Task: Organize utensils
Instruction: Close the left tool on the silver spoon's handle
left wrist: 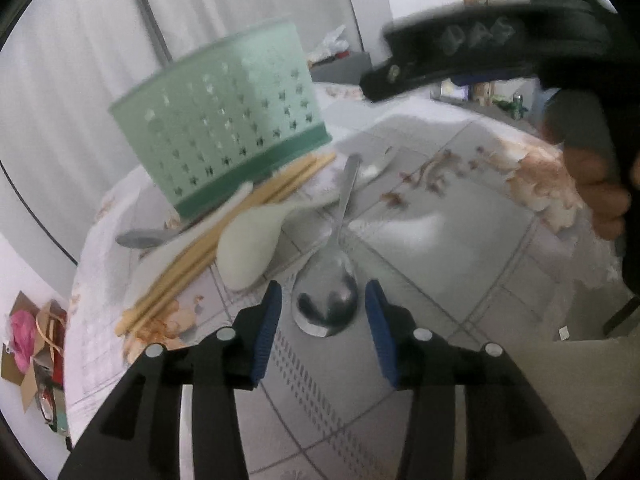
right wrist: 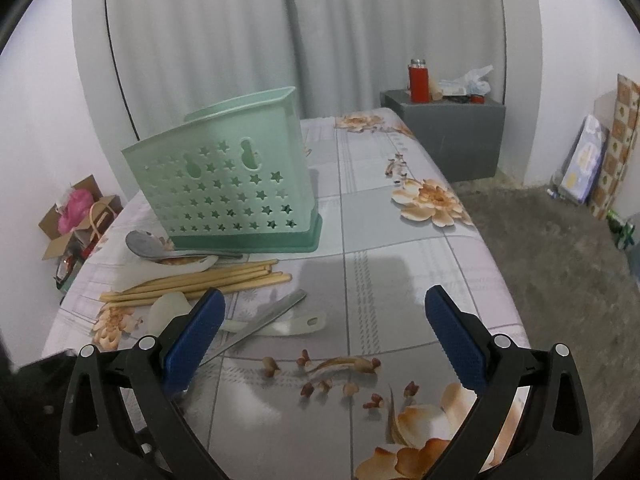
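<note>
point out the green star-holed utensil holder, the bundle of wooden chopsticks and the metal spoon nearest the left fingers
green star-holed plastic utensil holder [right wrist: 224,184], right wrist view, front wall
bundle of wooden chopsticks [right wrist: 200,282], right wrist view, mid-length
shiny metal spoon [left wrist: 325,300], left wrist view, bowl

Black gripper frames [right wrist: 324,340], ribbed blue pads [right wrist: 456,336]

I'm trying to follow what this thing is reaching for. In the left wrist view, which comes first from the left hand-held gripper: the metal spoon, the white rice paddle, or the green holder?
1. Metal spoon: its bowl lies between the open fingers of the left hand-held gripper.
2. White rice paddle: just beyond, to the left.
3. Green holder: farthest, upper left, standing behind the chopsticks.
</note>
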A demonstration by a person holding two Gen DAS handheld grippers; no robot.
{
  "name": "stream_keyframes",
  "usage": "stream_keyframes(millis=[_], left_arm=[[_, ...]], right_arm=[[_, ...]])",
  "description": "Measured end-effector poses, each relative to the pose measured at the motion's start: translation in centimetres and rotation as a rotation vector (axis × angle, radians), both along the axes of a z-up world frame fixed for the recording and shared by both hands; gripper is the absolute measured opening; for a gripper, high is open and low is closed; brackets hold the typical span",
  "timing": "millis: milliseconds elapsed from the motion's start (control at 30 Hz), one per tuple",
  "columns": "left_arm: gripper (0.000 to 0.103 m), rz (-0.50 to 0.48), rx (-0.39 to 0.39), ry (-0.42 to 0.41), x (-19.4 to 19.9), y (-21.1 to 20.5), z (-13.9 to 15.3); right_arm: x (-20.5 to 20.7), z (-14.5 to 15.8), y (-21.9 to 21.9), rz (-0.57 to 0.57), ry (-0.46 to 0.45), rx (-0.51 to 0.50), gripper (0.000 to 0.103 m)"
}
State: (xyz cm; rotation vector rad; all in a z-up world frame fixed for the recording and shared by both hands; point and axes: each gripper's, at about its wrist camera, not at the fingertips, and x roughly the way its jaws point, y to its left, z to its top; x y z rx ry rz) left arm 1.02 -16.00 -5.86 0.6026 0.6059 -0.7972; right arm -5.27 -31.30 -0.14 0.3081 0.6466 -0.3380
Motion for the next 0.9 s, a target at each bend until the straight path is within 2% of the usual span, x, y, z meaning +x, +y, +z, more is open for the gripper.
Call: stream_keyframes(millis=[33,67,100,200,267,333,367,400,533,667,767,900], left_arm=[[0.041,0.002,-0.006,0.01,0.2,-0.1,0.0],[0.031,-0.001,-0.012,0.026,0.4,-0.1,0.0],[0.027,-0.002,-0.015,0.043,0.5,-0.1,0.0],[0.02,-0.002,-0.041,0.069,0.7,0.2,0.5],[0.016,0.012,-0.101,0.149,1.7,0.8,1.1],[0.012,0.044,-0.196,0.269,3.2,2.0,1.8],[0.006,0.065,-0.232,0.313,3.9,2.5,1.9],[0.003,0.097,-0.277,0.379,4.9,3.1,1.8],[0.003,0.204,-0.429,0.586,7.8,5.5,0.8],[0.004,0.229,-0.508,0.662,7.9,6.6,0.8],[0.017,0.265,-0.552,0.706,7.5,7.3,1.0],[0.027,0.304,-0.578,0.76,6.6,8.3,1.2]], right_arm=[[-0.2,0.1,-0.1,-0.004,-0.004,-0.003,0.095],[-0.3,0.2,-0.2,-0.008,-0.006,-0.006,0.095],[-0.5,0.2,-0.3,-0.013,-0.006,-0.009,0.095],[-0.7,0.2,-0.8,-0.027,-0.004,-0.002,0.095],[-0.8,0.1,-1.0,-0.033,-0.004,0.004,0.095],[-0.8,0.1,-1.0,-0.036,-0.004,0.012,0.095],[-0.9,0.1,-1.0,-0.034,-0.004,0.015,0.095],[-0.8,0.1,-0.9,-0.032,-0.005,0.016,0.095],[-0.9,0.3,-0.7,-0.022,-0.009,0.008,0.095],[-1.0,0.3,-0.7,-0.022,-0.008,0.009,0.095],[-1.0,0.3,-0.7,-0.022,-0.007,0.012,0.095],[-1.0,0.3,-0.6,-0.021,-0.007,0.005,0.095]])
